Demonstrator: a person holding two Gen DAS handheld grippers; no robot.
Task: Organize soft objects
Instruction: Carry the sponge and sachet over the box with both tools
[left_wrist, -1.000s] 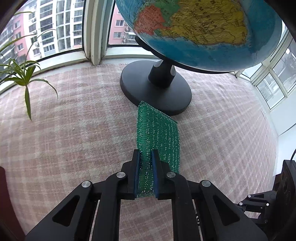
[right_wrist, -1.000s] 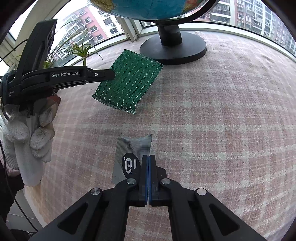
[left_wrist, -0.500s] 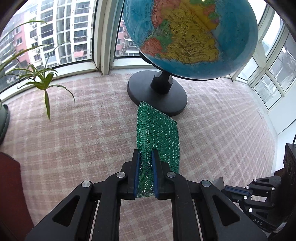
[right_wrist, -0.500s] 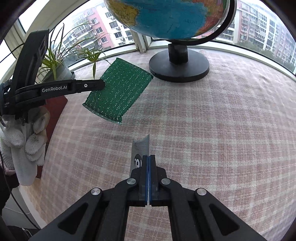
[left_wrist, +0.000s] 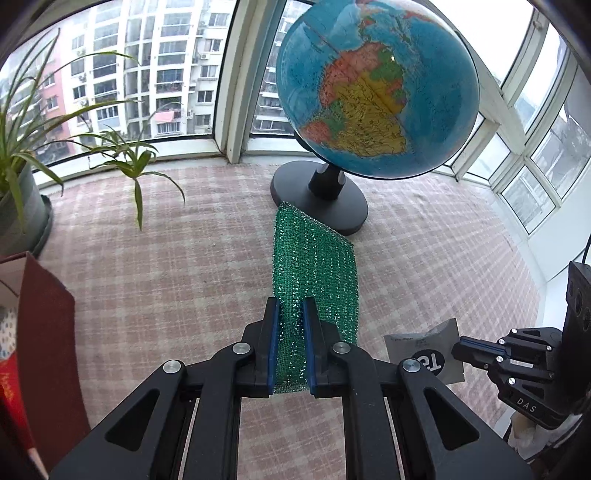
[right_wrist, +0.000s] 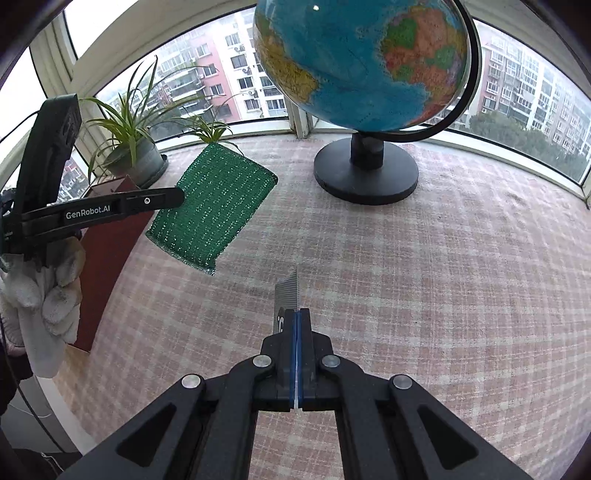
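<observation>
Left gripper (left_wrist: 290, 325) pinches the green sponge cloth (left_wrist: 316, 269) short of the globe (left_wrist: 376, 92); right gripper (right_wrist: 297, 332) pinches a grey packet (right_wrist: 286, 295), open worktop (right_wrist: 443, 277) beyond.

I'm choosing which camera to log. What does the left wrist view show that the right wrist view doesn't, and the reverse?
Only the left wrist view: the flat face of the grey packet with its black logo, and the right claw from the side. Only the right: the gloved hand and the whole pad face. Both: the green pad pinched in the left claw, the globe, plant, red box and checked cloth.
</observation>
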